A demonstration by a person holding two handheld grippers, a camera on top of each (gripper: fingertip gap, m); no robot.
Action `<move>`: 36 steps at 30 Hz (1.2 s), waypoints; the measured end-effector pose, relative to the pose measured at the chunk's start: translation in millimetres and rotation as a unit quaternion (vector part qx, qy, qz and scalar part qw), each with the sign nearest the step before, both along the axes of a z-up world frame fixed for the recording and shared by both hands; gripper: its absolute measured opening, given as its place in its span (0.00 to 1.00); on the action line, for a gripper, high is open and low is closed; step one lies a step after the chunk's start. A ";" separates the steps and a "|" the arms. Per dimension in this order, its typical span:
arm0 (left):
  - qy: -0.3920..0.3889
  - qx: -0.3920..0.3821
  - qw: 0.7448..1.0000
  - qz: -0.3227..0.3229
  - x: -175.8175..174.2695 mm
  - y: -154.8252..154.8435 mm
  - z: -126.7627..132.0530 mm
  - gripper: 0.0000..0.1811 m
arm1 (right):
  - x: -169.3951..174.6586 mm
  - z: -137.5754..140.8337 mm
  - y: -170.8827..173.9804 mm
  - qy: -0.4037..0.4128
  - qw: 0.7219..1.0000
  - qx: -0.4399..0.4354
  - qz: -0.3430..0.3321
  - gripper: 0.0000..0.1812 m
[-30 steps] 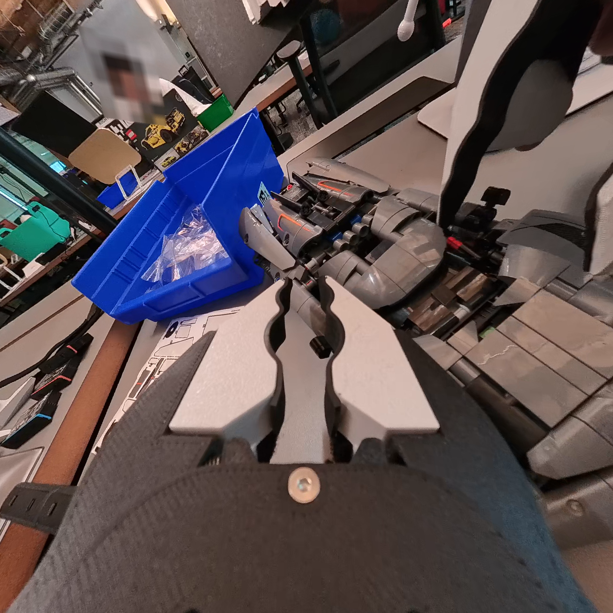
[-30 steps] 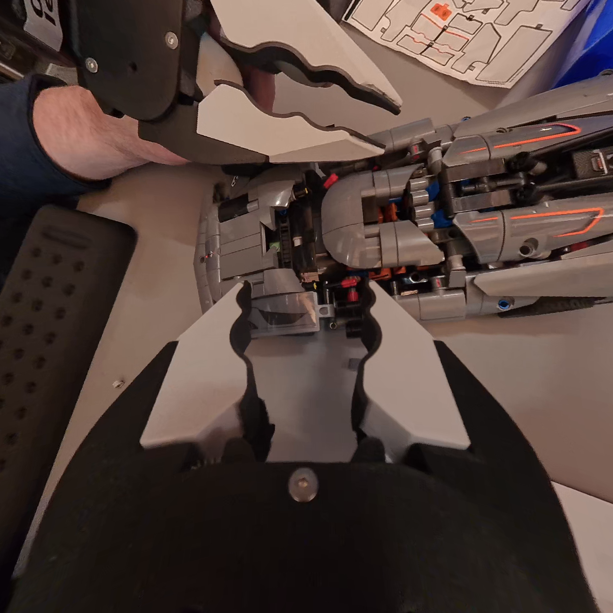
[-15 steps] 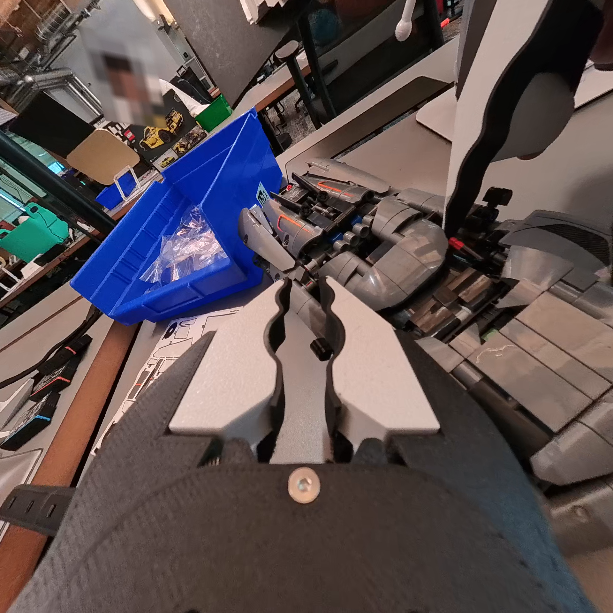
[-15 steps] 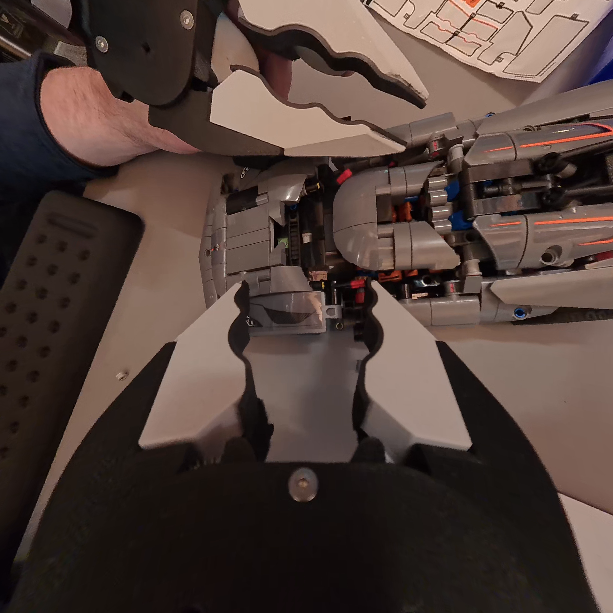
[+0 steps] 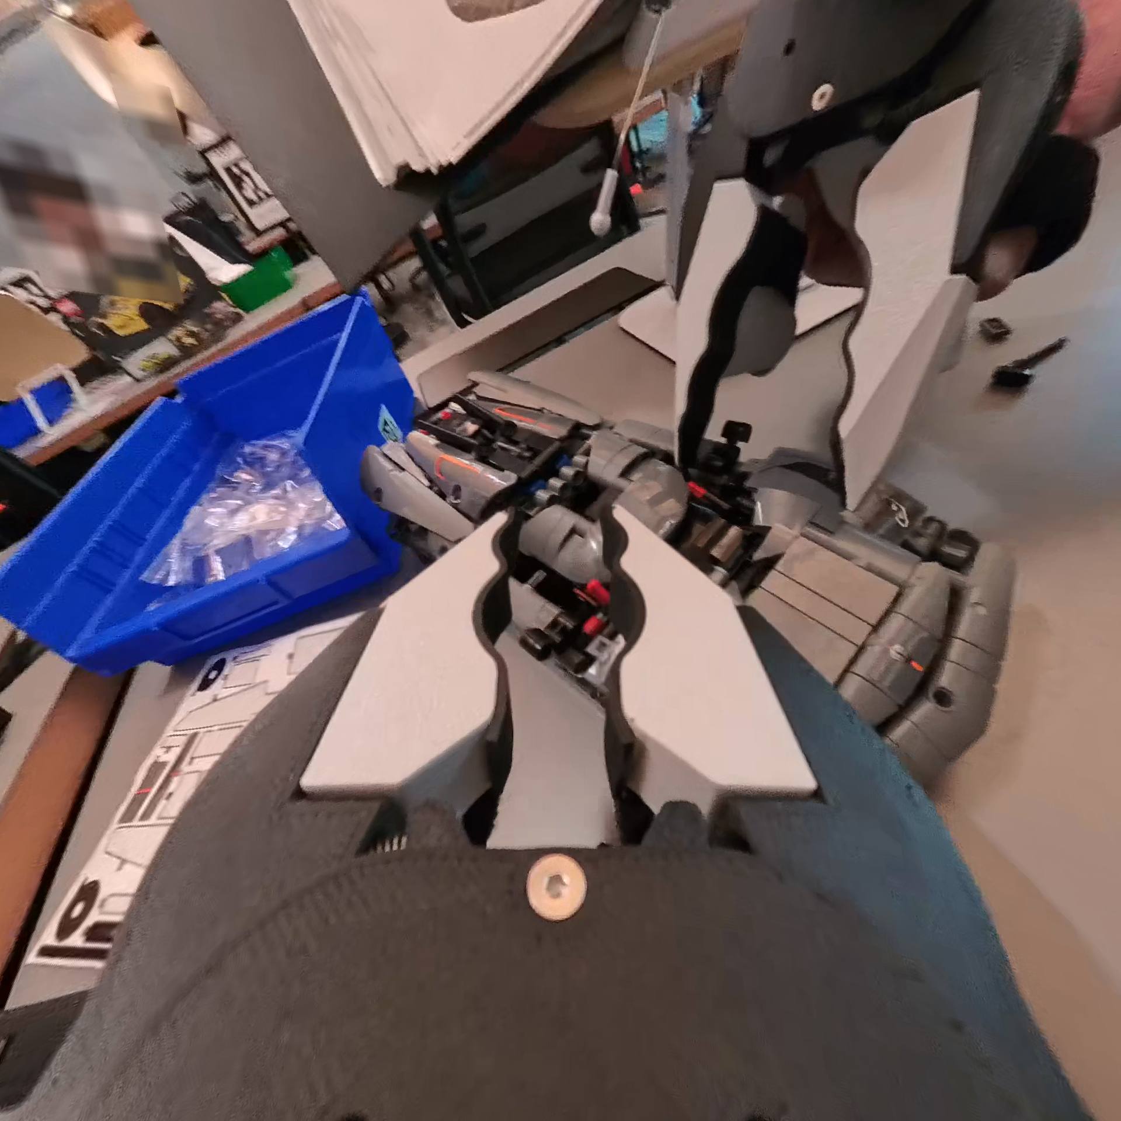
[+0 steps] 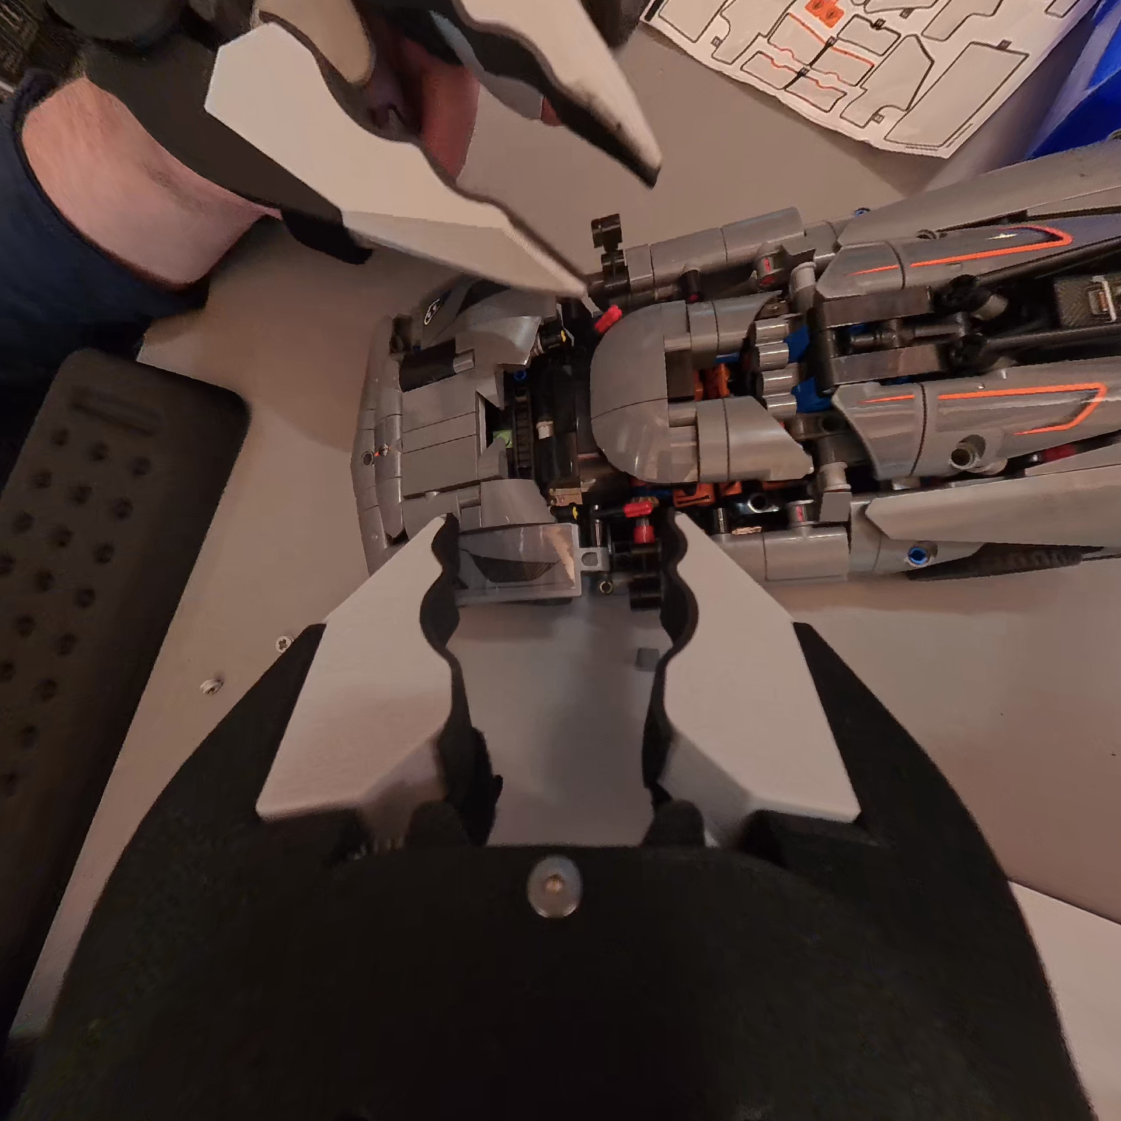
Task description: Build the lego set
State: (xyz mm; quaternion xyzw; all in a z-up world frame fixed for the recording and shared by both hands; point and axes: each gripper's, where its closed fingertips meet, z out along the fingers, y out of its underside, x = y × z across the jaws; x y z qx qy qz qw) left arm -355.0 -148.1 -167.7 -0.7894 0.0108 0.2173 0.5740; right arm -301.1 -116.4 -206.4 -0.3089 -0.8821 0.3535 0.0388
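Observation:
A long grey lego car model [image 6: 667, 418] with orange stripes lies on the grey table and also shows in the left wrist view [image 5: 643, 485]. My left gripper [image 5: 555, 515] is open and empty, just above the model's side. In the right wrist view it [image 6: 616, 233] hangs over a small black connector [image 6: 606, 239] that sticks out of the model's edge. My right gripper [image 6: 561, 525] is open. Its fingers straddle a smoky clear panel [image 6: 515, 564] on the model's opposite side without closing on it. It also shows in the left wrist view [image 5: 767, 485], pointing down at the model.
A blue bin [image 5: 91, 606] holding clear bags [image 5: 255, 521] stands beside the model's tail. A printed instruction sheet [image 6: 849, 67] lies next to it. A black perforated pad [image 6: 79, 546] lies by the model's nose. Small loose black parts [image 5: 1025, 364] lie on the table. My right fingertips sit around 8 cm from my left ones.
My left gripper has opened wider and lifted back from the model. The small black connector it pinched now stands on the model's edge. The right gripper has barely moved.

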 end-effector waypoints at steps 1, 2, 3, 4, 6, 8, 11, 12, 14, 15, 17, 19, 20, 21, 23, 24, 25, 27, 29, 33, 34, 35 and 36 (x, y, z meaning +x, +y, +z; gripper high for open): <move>-0.005 -0.012 1.000 -0.006 1.7 -0.4 -3.6 0.14 | -0.4 0.3 -0.3 0.001 1.000 -0.001 0.000 0.36; -0.013 -0.026 0.999 -0.017 5.2 -0.1 -8.0 0.14 | -0.4 0.2 -0.7 0.002 1.000 -0.001 0.001 0.36; -0.026 -0.040 0.998 -0.032 9.5 0.8 -13.1 0.16 | 0.0 -0.3 -1.0 0.002 1.000 -0.001 0.002 0.36; -0.035 -0.050 0.997 -0.041 12.3 1.0 -16.0 0.14 | 0.7 -1.2 -1.5 0.001 1.000 0.000 0.005 0.36; -0.030 -0.064 0.996 -0.046 12.5 0.1 -17.4 0.17 | 2.5 -3.0 -2.7 0.000 1.000 0.004 0.013 0.36; -0.042 -0.090 0.993 -0.057 14.9 -1.8 -23.9 0.18 | 3.1 -3.7 -3.7 0.000 1.000 0.006 0.015 0.36; -0.063 -0.107 0.989 -0.075 18.9 -4.0 -29.4 0.21 | 3.1 -3.7 -3.7 0.001 1.000 0.006 0.017 0.36; -0.068 -0.108 0.989 -0.080 19.4 -4.4 -29.5 0.21 | 2.7 -3.7 -4.1 0.001 1.000 0.005 0.016 0.36; -0.077 -0.111 0.987 -0.092 21.7 -4.3 -29.7 0.21 | 0.4 -4.7 -4.1 0.003 1.000 0.006 0.011 0.37; -0.085 -0.114 0.985 -0.096 22.5 -3.7 -30.4 0.21 | -0.4 -5.6 -3.9 0.002 1.000 0.007 0.009 0.37; -0.101 -0.121 0.982 -0.108 24.7 -2.2 -32.1 0.21 | 1.3 -6.2 -6.1 -0.001 1.000 0.004 0.014 0.37; -0.112 -0.131 0.978 -0.117 26.4 -1.5 -33.6 0.20 | 2.4 -6.0 -7.3 0.000 1.000 0.004 0.019 0.36; -0.116 -0.136 0.977 -0.120 27.2 -1.4 -34.1 0.20 | 2.6 -6.0 -7.4 -0.001 1.000 0.005 0.020 0.35; -0.119 -0.140 0.975 -0.122 27.8 -1.1 -34.5 0.19 | 2.9 -6.0 -7.6 -0.001 1.000 0.005 0.021 0.35; -0.125 -0.148 0.973 -0.122 28.4 -0.7 -35.5 0.20 | 3.5 -6.0 -8.1 -0.001 1.000 0.005 0.023 0.34; -0.124 -0.151 0.973 -0.119 27.9 -0.7 -35.5 0.21 | 3.8 -5.9 -8.2 -0.001 1.000 0.005 0.024 0.34; -0.123 -0.154 0.974 -0.115 27.3 -1.2 -35.1 0.21 | 4.2 -5.9 -8.4 -0.002 1.000 0.005 0.025 0.34; -0.118 -0.159 0.975 -0.101 24.2 -4.5 -33.7 0.23 | 5.6 -5.9 -9.0 -0.003 1.000 0.005 0.028 0.34; -0.122 -0.162 0.975 -0.094 22.8 -8.3 -34.1 0.24 | 6.8 -6.0 -9.9 -0.005 0.999 0.004 0.031 0.34; -0.146 -0.166 0.971 -0.096 24.1 -11.1 -36.7 0.23 | 8.9 -6.1 -11.6 -0.007 0.999 0.005 0.037 0.34; -0.146 -0.175 0.969 -0.093 23.6 -12.0 -39.7 0.22 | 9.6 -6.1 -12.0 -0.007 0.999 0.006 0.039 0.34; -0.149 -0.176 0.969 -0.093 24.6 -11.5 -40.5 0.21 | 10.7 -6.0 -12.6 -0.008 0.999 0.006 0.042 0.34; -0.154 -0.179 0.967 -0.096 26.8 -11.2 -41.5 0.19 | 11.5 -5.9 -13.1 -0.008 0.999 0.006 0.045 0.34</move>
